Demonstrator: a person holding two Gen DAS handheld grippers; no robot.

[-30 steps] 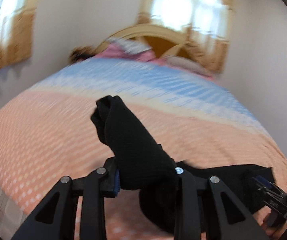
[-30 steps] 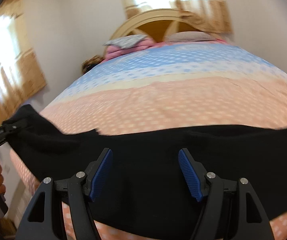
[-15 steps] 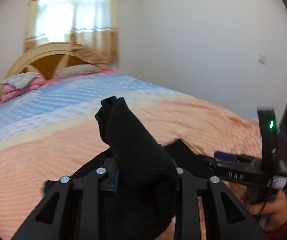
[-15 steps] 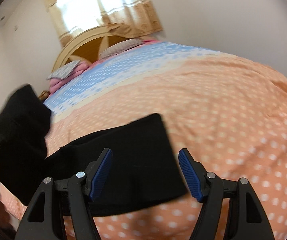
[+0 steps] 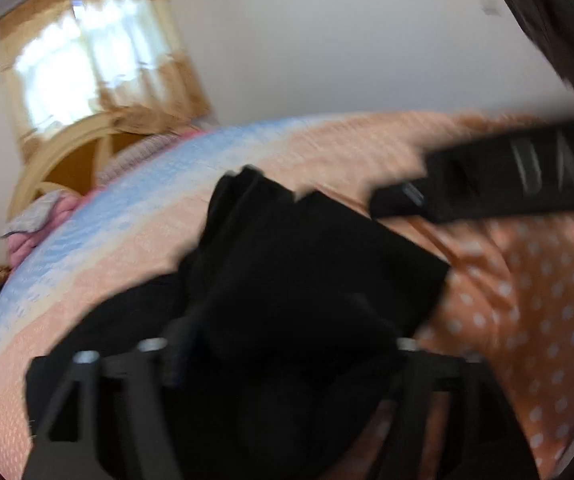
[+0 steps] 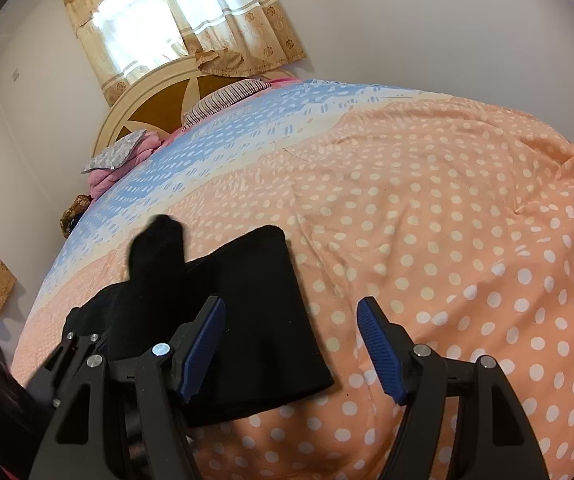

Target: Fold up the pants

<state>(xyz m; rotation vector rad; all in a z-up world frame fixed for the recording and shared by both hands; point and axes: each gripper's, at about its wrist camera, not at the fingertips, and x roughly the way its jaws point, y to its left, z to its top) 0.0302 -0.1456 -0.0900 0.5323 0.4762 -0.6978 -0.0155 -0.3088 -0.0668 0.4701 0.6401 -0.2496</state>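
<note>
The black pants (image 6: 255, 312) lie folded on the peach polka-dot bedspread (image 6: 447, 220), near its front left. My right gripper (image 6: 291, 352) hovers open over their right edge, blue pads empty. A bunch of black fabric (image 6: 159, 248) sticks up at the left. In the blurred left wrist view the pants (image 5: 307, 280) fill the middle. My left gripper (image 5: 283, 356) is low over them and its jaws are opening, spread wide, with loose fabric still between them. A finger (image 5: 487, 176) of the right gripper crosses the upper right.
The bed runs back to a cream and brown headboard (image 6: 155, 108) with a striped pillow (image 6: 227, 98) and a pink blanket (image 6: 127, 160). A curtained window (image 6: 183, 16) is behind it. White walls close in at left and right. Bare bedspread stretches right of the pants.
My left gripper swung right and down with the pants end, rolled, and its jaws have spread apart. The right gripper slid to the pants' right edge, then held still, open throughout.
</note>
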